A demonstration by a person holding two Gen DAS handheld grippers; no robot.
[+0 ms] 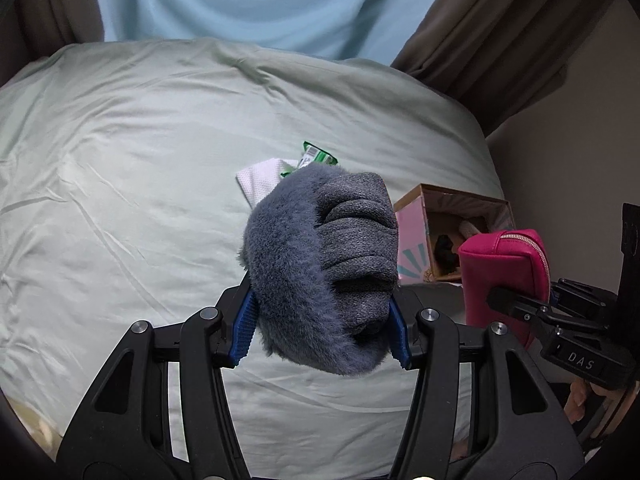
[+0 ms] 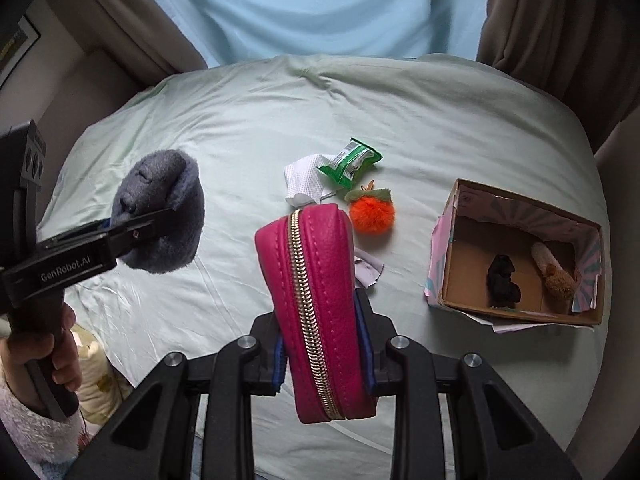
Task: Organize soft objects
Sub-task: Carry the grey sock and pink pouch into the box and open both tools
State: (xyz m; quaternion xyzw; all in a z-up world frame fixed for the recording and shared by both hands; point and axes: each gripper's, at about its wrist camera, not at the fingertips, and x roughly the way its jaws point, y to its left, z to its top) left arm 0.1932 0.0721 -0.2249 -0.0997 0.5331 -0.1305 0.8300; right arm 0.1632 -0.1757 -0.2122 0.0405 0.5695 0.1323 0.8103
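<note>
The left claw (image 1: 322,320) grasped the grey sock (image 1: 320,264), the right claw (image 2: 324,364) the pink pouch (image 2: 316,308); each should go gently down into the box (image 2: 516,248) near the bed's right edge.

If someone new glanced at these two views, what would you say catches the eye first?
Most striking is the magenta zip pouch, clamped upright in the right gripper above the bed. Next is the fuzzy grey sock bunched in the left gripper, held to the pouch's left. Beyond them, an orange pom-pom lies mid-bed, and an open cardboard box sits at the right.
</note>
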